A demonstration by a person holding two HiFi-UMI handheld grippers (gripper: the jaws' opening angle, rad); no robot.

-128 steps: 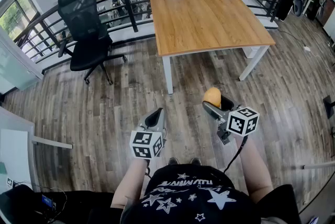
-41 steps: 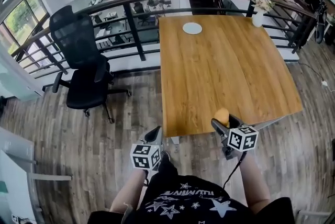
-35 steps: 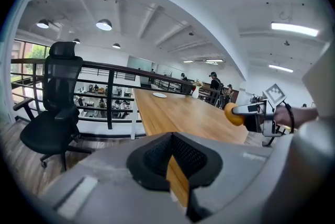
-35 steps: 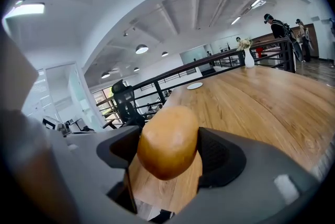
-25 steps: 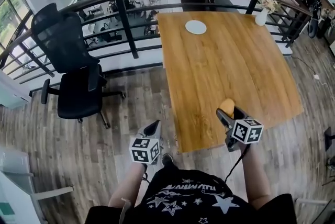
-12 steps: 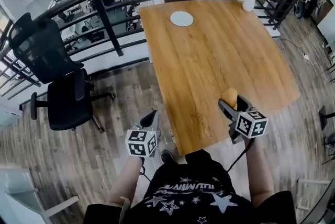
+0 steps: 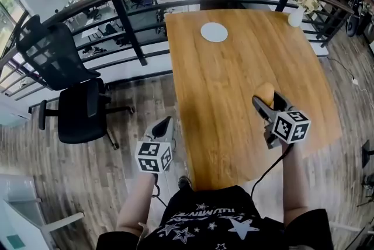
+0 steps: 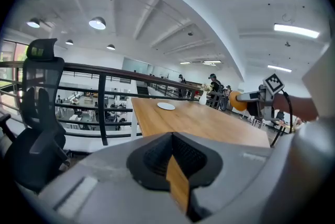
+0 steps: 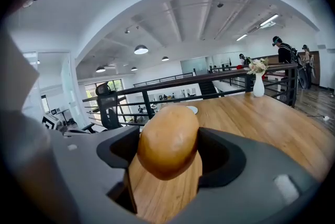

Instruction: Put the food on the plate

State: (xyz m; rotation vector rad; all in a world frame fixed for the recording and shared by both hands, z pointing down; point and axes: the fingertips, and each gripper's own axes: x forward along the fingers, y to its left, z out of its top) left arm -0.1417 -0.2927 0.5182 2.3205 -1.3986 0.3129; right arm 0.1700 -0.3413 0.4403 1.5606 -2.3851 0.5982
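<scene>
Okay: my right fingers are wide, clamped on the potato, which stands upright over the table. The plate is well ahead, slightly left. My left fingers are together, empty, and farther from the plate.

Noting plate sitting on table at 11 o'clock, vase at 1; food sitting in right gripper above table's middle; left gripper hanging off-table at 8, chair at 9.
</scene>
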